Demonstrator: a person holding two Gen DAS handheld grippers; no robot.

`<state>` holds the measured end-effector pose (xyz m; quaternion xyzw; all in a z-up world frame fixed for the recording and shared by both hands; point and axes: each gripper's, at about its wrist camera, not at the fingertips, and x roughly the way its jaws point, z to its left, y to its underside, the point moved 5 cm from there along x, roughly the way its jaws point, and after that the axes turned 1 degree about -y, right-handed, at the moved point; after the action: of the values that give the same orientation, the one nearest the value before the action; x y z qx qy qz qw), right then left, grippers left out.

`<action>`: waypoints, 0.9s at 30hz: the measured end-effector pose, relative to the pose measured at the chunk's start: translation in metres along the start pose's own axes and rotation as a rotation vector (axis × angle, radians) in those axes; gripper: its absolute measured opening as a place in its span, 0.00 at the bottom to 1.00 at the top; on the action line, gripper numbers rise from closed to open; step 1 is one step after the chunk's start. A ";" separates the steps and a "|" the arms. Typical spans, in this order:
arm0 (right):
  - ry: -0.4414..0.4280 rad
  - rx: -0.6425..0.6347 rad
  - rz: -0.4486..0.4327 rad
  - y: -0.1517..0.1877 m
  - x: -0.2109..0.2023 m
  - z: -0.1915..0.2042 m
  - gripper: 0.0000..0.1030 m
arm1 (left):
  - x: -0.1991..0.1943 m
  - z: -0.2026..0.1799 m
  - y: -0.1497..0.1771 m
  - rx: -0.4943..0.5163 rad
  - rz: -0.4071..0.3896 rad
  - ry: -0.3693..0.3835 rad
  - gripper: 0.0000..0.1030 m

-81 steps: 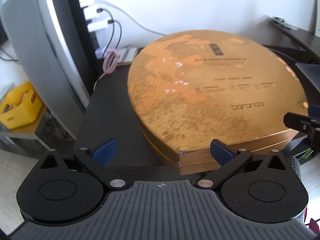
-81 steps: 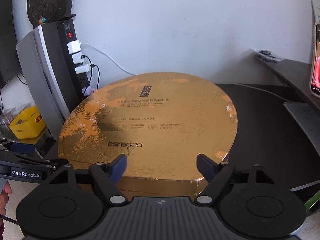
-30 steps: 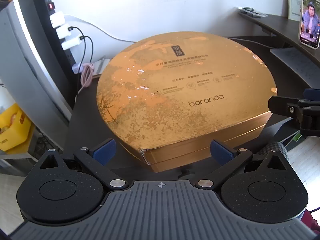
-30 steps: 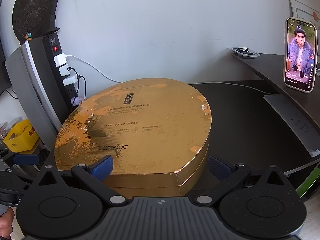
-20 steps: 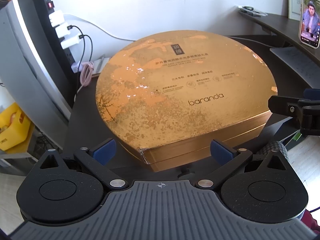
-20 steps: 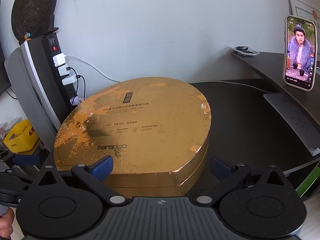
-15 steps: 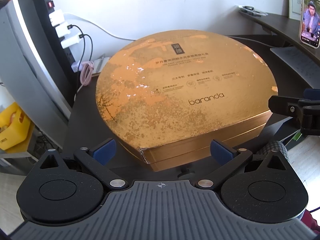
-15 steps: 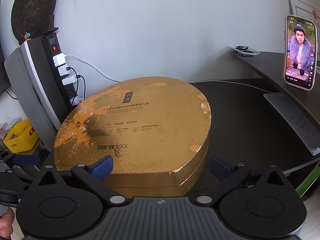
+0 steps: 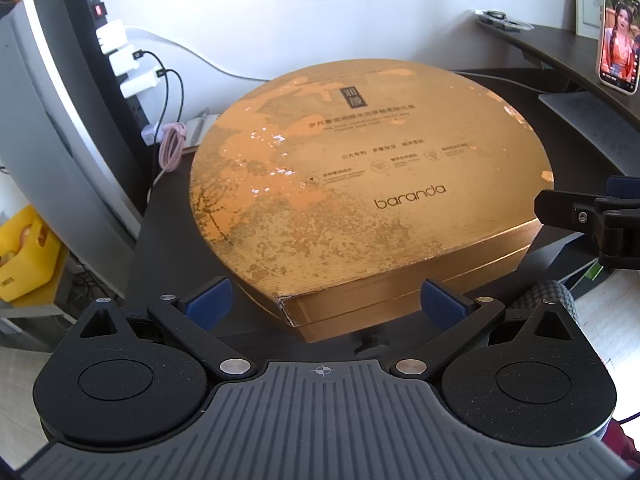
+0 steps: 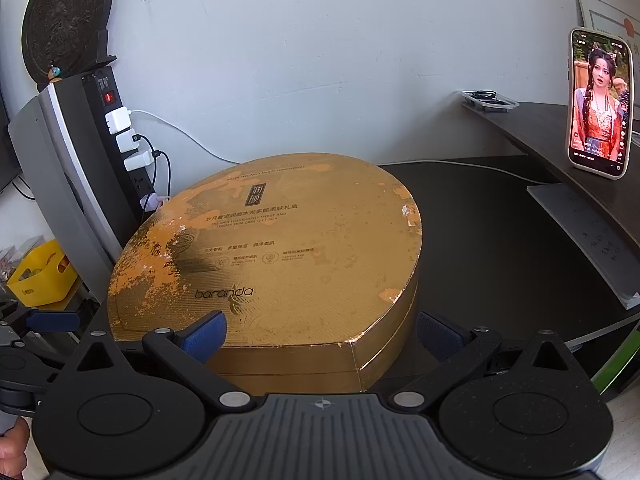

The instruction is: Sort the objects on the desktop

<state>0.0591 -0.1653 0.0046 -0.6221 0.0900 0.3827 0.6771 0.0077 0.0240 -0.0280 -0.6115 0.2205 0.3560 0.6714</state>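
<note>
Here, big gold box (image 9: 360,184) flat on dark desk (image 10: 500,240), lid shut.
Worn gold lid w/ "baranda" print, contents hidden. L gripper (image 9: 326,306) & R gripper (image 10: 320,338) both spread wide at near edge, no contact. Yellow bin (image 10: 40,276) off left, contents unclear.

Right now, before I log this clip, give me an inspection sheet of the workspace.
Surface: dark desk.
Job's things: gold box, lid on, flat on the desk.
Clutter: lit phone upright on a raised shelf; grey pad; yellow bin off the desk.
Grippers: left gripper and right gripper open, straddling box corners.
Cables: chargers in a power strip; pink cable.
Surroundings: white wall.
</note>
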 end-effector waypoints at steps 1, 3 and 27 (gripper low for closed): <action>0.000 0.000 0.000 0.000 0.000 0.000 0.99 | 0.000 0.000 0.000 0.000 0.000 0.000 1.00; 0.000 0.001 0.000 0.000 0.000 0.000 0.99 | 0.000 0.000 0.000 0.000 0.000 0.000 1.00; 0.011 0.020 -0.002 0.001 0.000 -0.007 0.99 | -0.002 -0.005 -0.002 -0.002 -0.041 0.044 1.00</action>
<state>0.0612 -0.1713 0.0023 -0.6172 0.0970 0.3780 0.6832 0.0086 0.0190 -0.0254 -0.6241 0.2222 0.3292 0.6728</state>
